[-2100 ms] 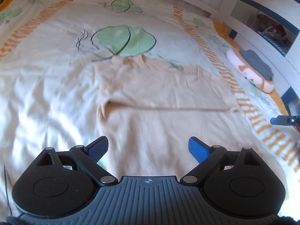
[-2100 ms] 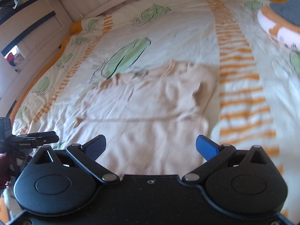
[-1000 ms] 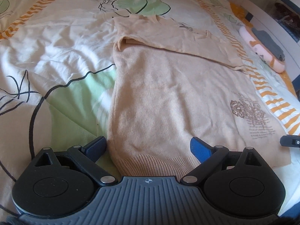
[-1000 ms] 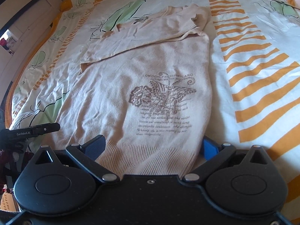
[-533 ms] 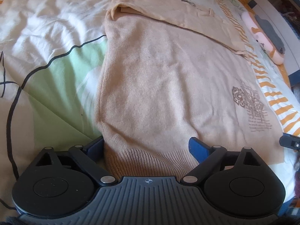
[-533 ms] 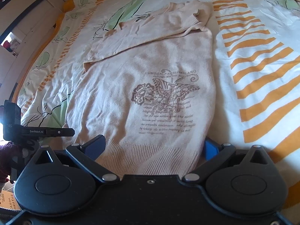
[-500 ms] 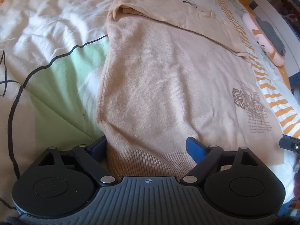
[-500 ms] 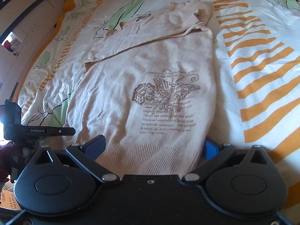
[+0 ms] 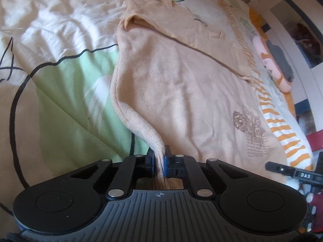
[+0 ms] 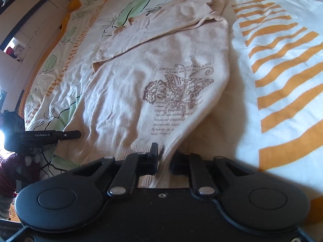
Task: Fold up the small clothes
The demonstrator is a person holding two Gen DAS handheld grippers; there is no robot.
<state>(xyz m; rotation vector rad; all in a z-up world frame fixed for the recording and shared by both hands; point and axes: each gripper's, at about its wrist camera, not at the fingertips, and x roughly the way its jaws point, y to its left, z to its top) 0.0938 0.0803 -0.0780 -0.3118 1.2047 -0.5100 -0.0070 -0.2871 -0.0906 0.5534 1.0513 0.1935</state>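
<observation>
A beige knit sweater (image 9: 181,76) with a brown print lies flat on the bed, its sleeves folded across the top; it also shows in the right wrist view (image 10: 157,76). My left gripper (image 9: 159,161) is shut on the ribbed hem at the sweater's left bottom corner and lifts it slightly. My right gripper (image 10: 163,161) is shut on the hem at the right bottom corner, which is also raised off the bed. Each gripper's arm shows at the edge of the other's view.
The bed cover (image 9: 60,84) is white with green leaves and orange stripes (image 10: 282,64). A pink and orange pillow with a grey item on it (image 9: 276,66) lies at the bed's right edge. White furniture (image 10: 24,20) stands beside the bed.
Both grippers were open over the hem half a second ago. Now both have closed on the hem corners and raised them a little.
</observation>
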